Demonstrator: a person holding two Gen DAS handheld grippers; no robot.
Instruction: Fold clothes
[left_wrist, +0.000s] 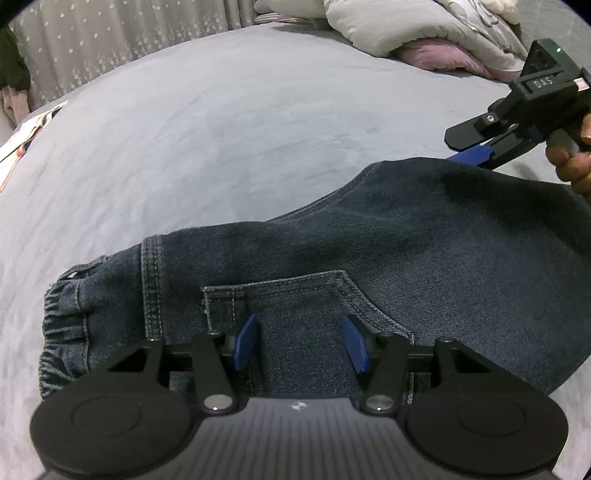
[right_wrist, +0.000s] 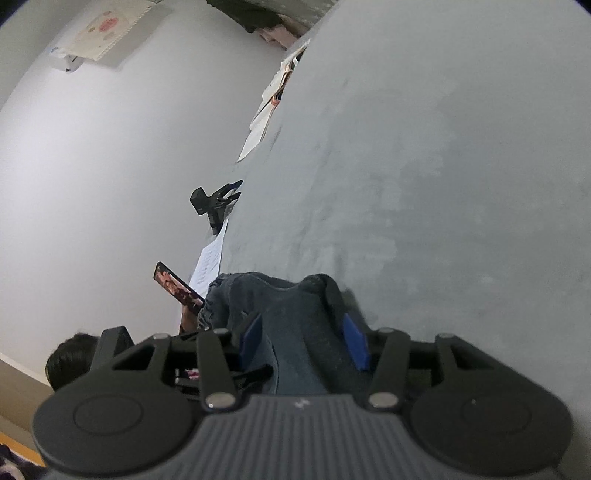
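Dark blue jeans (left_wrist: 369, 251) lie folded on the grey bed (left_wrist: 221, 129), elastic waistband to the left and a back pocket facing up. My left gripper (left_wrist: 300, 341) hovers open just over that pocket, and its blue pads (left_wrist: 245, 341) have nothing pinched between them. At the far right edge of the jeans a hand holds my right gripper (left_wrist: 461, 147), rolled onto its side. In the right wrist view a thick fold of the jeans (right_wrist: 295, 317) fills the gap between the right gripper's (right_wrist: 303, 339) pads, which are shut on it.
A bundled quilt and pink pillow (left_wrist: 406, 37) sit at the bed's far end, before a grey curtain (left_wrist: 110, 48). Papers (left_wrist: 22, 140) lie at the bed's left edge. Beside the bed a person holds a phone (right_wrist: 177, 288); a spare gripper (right_wrist: 214, 203) rests nearby.
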